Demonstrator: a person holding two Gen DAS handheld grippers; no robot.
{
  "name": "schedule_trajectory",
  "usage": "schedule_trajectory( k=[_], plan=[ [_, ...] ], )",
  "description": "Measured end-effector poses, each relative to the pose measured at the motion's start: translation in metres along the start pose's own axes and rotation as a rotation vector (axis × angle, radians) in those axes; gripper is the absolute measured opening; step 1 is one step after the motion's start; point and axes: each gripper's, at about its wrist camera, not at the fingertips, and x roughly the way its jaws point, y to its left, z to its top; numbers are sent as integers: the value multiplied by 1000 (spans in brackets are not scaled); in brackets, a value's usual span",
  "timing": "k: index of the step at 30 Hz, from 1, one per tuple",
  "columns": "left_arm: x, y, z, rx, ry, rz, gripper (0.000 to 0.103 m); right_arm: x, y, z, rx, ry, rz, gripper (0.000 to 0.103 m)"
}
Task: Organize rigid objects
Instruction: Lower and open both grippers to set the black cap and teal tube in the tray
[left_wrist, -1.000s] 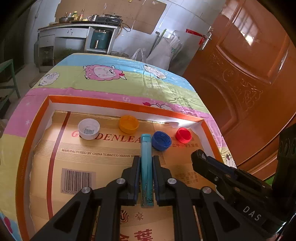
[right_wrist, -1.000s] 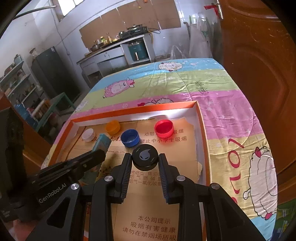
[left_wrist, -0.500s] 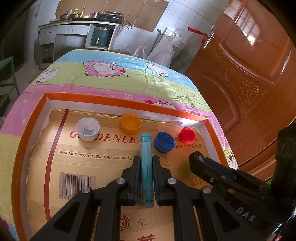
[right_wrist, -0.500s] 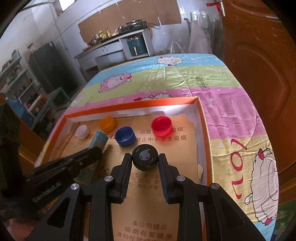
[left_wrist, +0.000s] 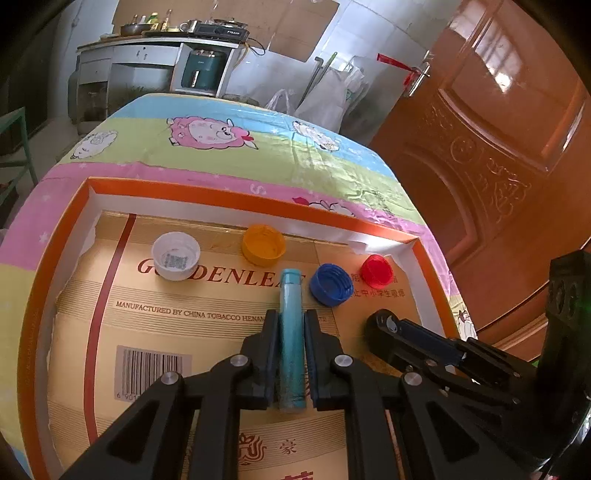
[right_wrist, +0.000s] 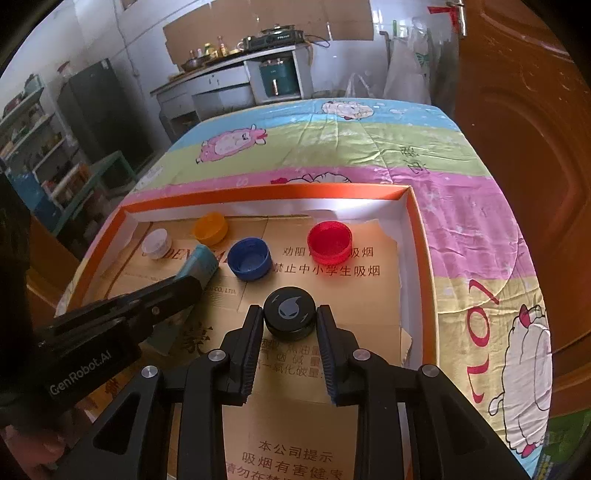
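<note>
Over the orange tray (left_wrist: 55, 236), the left gripper (left_wrist: 290, 325) has its jaws pinching a teal tube (left_wrist: 290, 332) lengthwise, while the right gripper (right_wrist: 290, 321) clamps a black cap (right_wrist: 290, 312) just behind the blue cap (right_wrist: 248, 258) and red cap (right_wrist: 329, 240).

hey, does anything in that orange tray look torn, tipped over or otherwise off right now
Mostly tidy. The printed cardboard liner inside the orange-rimmed tray is ragged and torn along its right edge. The white, orange, blue and red plastic bottle caps all lie open side up, in a loose row rather than a neat one.
</note>
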Motion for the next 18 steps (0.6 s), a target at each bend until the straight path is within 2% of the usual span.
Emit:
schedule_trajectory(
  k=[2,5,7,18],
  plan=[
    [-1,0,0,-1,-5,3,16,0,1,0,-7,3,-6,30],
    [-4,0,1,0,-18,4,32,1,0,0,-5,5,-7,31],
    [-6,1,1,1,-30,6,39,1,1,0,-5,3,-6,42],
    [-19,3,1,1,-58,15,41,-6,2,-2,-2,-6,-18,44]
  ],
)
